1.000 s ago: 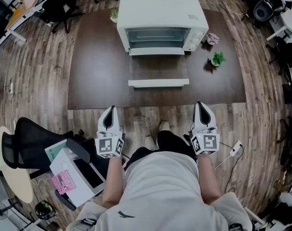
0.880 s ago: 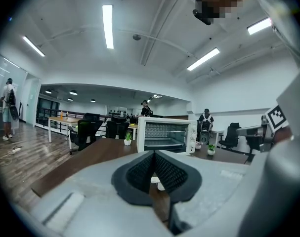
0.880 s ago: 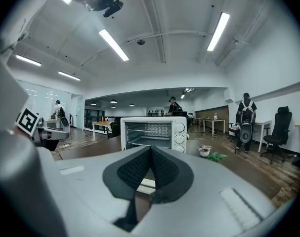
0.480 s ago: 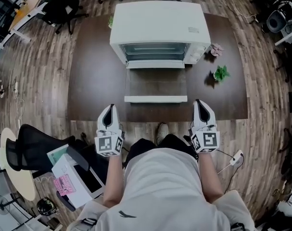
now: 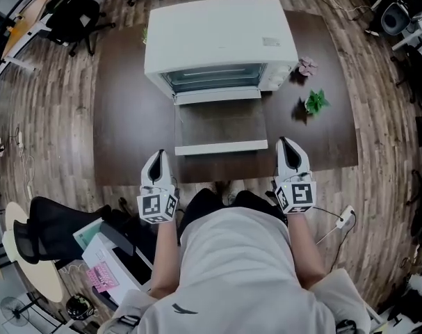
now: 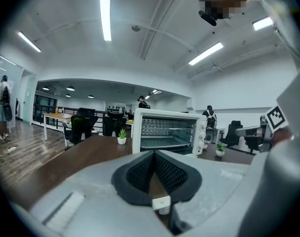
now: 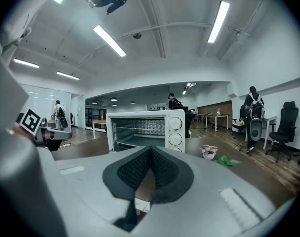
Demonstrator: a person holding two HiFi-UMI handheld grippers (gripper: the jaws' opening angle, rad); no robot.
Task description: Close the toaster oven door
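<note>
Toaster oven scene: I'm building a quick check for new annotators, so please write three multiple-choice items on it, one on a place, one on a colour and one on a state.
1. Where does the green plant stand relative to the toaster oven?
A. On top of it
B. Inside it
C. On the table, right of it in the head view

2. What colour is the toaster oven's body?
A. Black
B. White
C. Red

3. How is the oven door?
A. Open, folded down flat
B. Shut
C. Taken off, lying on the floor

Answers:
1 C: the head view shows the plant on the dark table beside the oven's knob side.
2 B: its top and sides are white in every view.
3 A: the door lies level in front of the open cavity.
</note>
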